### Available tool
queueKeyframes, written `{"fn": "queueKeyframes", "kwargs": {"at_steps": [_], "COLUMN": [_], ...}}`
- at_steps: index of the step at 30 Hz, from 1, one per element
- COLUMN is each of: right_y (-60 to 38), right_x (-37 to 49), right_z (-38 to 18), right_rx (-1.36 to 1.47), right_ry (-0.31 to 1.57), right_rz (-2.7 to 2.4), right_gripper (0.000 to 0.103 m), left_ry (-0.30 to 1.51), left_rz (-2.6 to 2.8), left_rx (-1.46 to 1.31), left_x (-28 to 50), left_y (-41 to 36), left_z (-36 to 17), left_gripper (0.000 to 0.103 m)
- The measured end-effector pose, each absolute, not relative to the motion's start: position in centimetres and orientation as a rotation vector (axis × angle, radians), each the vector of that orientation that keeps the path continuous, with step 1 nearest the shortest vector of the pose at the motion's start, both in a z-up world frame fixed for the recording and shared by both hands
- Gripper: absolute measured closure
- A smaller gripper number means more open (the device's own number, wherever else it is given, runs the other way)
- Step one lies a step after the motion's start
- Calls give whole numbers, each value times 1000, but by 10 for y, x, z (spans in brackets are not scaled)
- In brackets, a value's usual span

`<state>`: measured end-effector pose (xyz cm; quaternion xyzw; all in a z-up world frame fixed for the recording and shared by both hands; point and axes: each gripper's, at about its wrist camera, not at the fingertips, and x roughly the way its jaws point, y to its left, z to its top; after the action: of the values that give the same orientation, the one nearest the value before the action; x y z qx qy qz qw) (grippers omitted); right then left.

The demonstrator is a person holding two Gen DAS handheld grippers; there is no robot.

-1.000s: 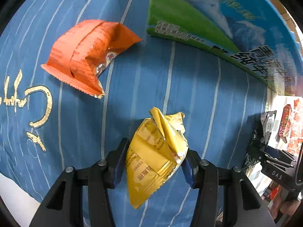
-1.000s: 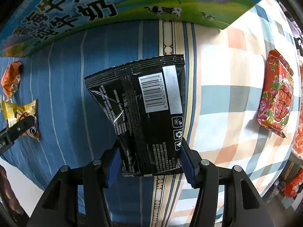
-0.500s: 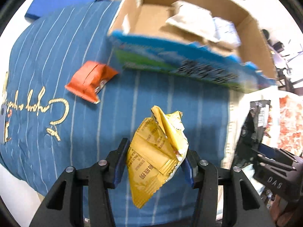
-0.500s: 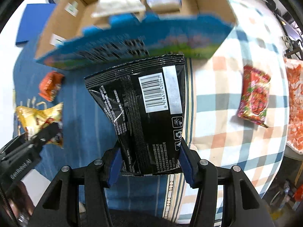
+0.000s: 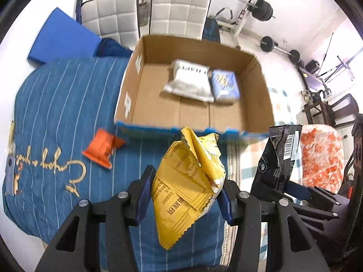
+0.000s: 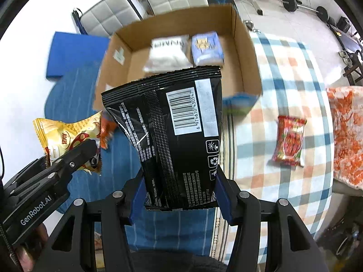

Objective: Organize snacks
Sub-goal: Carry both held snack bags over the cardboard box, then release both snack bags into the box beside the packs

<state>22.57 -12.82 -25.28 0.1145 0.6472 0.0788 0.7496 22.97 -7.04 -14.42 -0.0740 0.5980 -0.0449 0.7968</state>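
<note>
My left gripper is shut on a crumpled yellow snack packet, held in the air short of the cardboard box. My right gripper is shut on a black snack bag with a barcode, also lifted, in front of the same box. Inside the box lie a white packet and a pale blue packet. An orange packet rests on the blue striped cloth left of the box. A red packet lies on the checked cloth to the right.
The blue striped cloth and checked cloth cover the surface. An orange-patterned bag lies at the far right. White padded chairs, a blue mat and gym weights stand beyond the box.
Both grippers have risen and pulled back from the cloth with their packets. The box's open inside and the room behind it have come into view.
</note>
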Motion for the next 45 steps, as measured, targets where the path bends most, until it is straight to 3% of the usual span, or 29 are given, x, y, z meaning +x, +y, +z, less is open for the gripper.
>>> {"fn": "queueKeyframes", "kwargs": {"at_steps": [11,32,45], "right_y": [-132,-147,-126], "right_x": [306,424,436], "right_z": [-239,-414,-439], "right_rx": [270,219,144], "right_ry": [1376,1642,1694], "right_rz": [140,-73,-84], "right_gripper": [46,46,45], "left_ry": [1296,1505,1562], "left_rz": [-78,91,54], "left_rx": [-267,-352,-372], "left_x": [313,465,502], "left_y": [-57,-19,-15], "left_z": [-142,-262,-295], "left_gripper": [55,55,54]}}
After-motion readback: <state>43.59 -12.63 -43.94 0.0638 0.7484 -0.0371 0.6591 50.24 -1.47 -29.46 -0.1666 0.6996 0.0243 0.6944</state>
